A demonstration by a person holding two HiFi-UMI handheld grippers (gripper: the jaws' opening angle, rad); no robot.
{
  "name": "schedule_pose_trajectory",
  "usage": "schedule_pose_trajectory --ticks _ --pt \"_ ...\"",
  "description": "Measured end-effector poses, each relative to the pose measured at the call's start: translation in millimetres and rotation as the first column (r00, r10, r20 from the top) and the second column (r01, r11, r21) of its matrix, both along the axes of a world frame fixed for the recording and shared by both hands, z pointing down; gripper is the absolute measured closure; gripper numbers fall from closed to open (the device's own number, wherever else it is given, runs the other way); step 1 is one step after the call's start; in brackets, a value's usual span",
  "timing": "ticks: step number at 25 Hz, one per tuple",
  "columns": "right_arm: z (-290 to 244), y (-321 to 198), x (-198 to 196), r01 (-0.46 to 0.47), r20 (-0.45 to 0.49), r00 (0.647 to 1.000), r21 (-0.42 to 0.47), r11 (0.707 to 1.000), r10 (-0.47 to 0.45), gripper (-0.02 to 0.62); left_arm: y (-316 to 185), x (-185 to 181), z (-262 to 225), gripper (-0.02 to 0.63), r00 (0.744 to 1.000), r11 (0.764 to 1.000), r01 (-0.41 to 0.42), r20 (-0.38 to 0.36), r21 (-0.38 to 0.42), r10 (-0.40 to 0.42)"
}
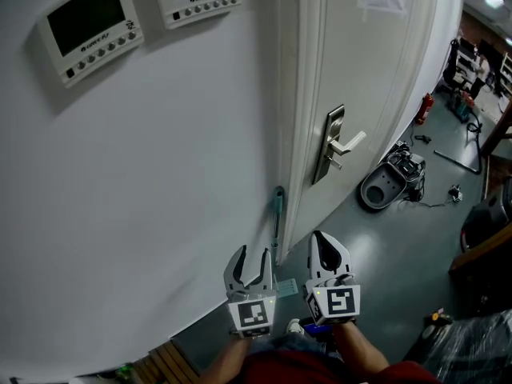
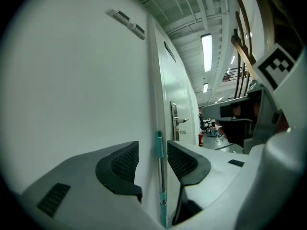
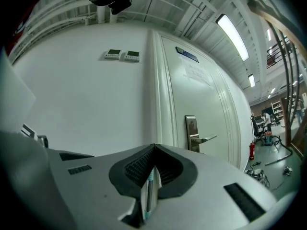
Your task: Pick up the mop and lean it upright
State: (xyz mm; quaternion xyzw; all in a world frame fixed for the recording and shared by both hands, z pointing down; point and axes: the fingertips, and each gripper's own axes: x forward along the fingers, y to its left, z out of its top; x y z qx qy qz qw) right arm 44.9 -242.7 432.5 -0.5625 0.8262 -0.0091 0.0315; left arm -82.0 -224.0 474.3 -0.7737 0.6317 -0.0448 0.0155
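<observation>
While both grippers are hovering low by the door, mop position: the slim silver metal mop pole with a teal plastic grip [image 1: 278,214] is standing near upright. Its top is resting where the plain white wall [image 1: 160,214] meets the white moulded door frame [image 1: 293,134]; the mop head is not showing in any view.
Long axis: running vertically, roughly parallel to the frame edge.
Left gripper [image 1: 252,261]: the jaws are standing spread. In the left gripper view the pole [image 2: 159,171] is rising in the gap between the ribbed pads, touching neither as far as I can see.
Right gripper [image 1: 322,240]: the jaws are pressing together at the tips. The pole [image 3: 148,190] is showing only through the hollow below them and looks to be beyond them, not clamped.
Bearing: the pole is lying straight ahead of the left gripper, and ahead and to the left of the right one.
Nearer hand: left; the right is sitting just beside it, on the door side.
Room: the wall and frame are closing off everything forward. The silver lever door handle [image 1: 344,145] is sitting higher, well clear. The grey floor [image 1: 384,246] is lying open to the right.
Judgement: the lean is looking made. The next move is calling for a straight pull-back of the spread jaws, since a sideways brush could slide the grip along the smooth wall.
</observation>
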Motion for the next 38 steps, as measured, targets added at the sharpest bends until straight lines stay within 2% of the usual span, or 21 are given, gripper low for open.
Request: schedule_pose_trajectory --ticks 6,14,16,17,20,23,29,38 --pt "4.5 -2.6 -3.9 0.003 0.000 1.000 -0.010 1.000 -0.003 0.578 21.3 2.8 -17.6 0.416 1.000 0.999 -0.028 0.008 0.026 0.028" --pt "4.7 -3.1 -6.7 0.006 -0.001 1.000 -0.012 1.000 -0.006 0.578 21.1 -1.0 -24.8 0.416 0.999 0.999 -0.021 -0.047 0.031 0.022" --pt "4.2 -3.3 -6.4 0.005 -0.001 1.000 -0.012 1.000 -0.005 0.578 22.2 0.7 -30.6 0.419 0.999 0.999 -0.030 -0.041 0.044 0.032" --pt "4.4 -3.6 -6.1 0.005 -0.001 1.000 -0.012 1.000 -0.005 0.578 23.1 0.9 -34.8 0.425 0.999 0.998 -0.031 -0.041 0.054 0.033" --pt "5.0 -3.8 -5.8 0.003 -0.001 1.000 -0.011 1.000 -0.003 0.578 24.7 -1.9 -46.1 0.507 0.998 0.997 -0.017 -0.059 0.076 0.021" --pt "4.4 -2.9 -7.2 0.005 -0.002 1.000 -0.012 1.000 -0.005 0.578 25.3 -3.8 -57.0 0.588 0.999 0.995 -0.011 -0.047 0.096 0.016" --pt "3.2 -2.0 -7.3 0.005 -0.003 1.000 -0.009 1.000 -0.005 0.578 23.6 -7.3 -68.1 0.591 0.996 0.996 -0.005 -0.089 0.090 0.013" --pt "-2.6 -0.7 -4.3 -0.010 -0.009 1.000 -0.015 1.000 0.010 0.578 13.9 -8.7 -73.0 0.591 0.996 0.995 0.008 -0.092 0.103 0.001"
